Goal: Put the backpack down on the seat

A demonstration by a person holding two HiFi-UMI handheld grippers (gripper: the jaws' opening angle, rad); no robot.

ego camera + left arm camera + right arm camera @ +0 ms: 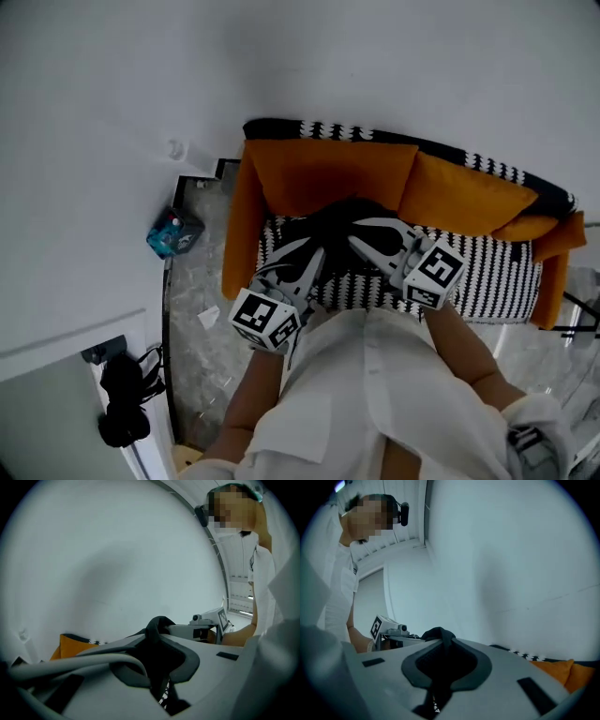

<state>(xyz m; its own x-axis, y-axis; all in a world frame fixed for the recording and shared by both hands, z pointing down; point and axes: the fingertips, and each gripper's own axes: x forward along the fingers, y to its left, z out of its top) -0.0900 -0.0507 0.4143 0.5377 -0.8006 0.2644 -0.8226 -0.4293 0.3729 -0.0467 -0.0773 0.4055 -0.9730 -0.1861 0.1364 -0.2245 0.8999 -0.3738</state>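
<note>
A black backpack [336, 223] hangs over the black-and-white patterned seat [487, 272] of an orange sofa [319, 173], in front of its back cushions. My left gripper [314, 255] is shut on a black strap [157, 626] at the pack's left side. My right gripper [364, 236] is shut on a black strap [437, 637] at its right side. Both grippers point toward the sofa back, close together. Whether the pack's underside touches the seat is hidden by the grippers. In the left gripper view the right gripper [209, 622] shows beyond the strap; in the right gripper view the left gripper [389, 631] shows likewise.
A white wall stands behind the sofa. A blue box [173, 232] sits on the marble floor left of the sofa, with a scrap of paper [208, 317] nearer me. A black bag [122, 405] lies by the wall at lower left. The sofa's right end holds another orange cushion [464, 197].
</note>
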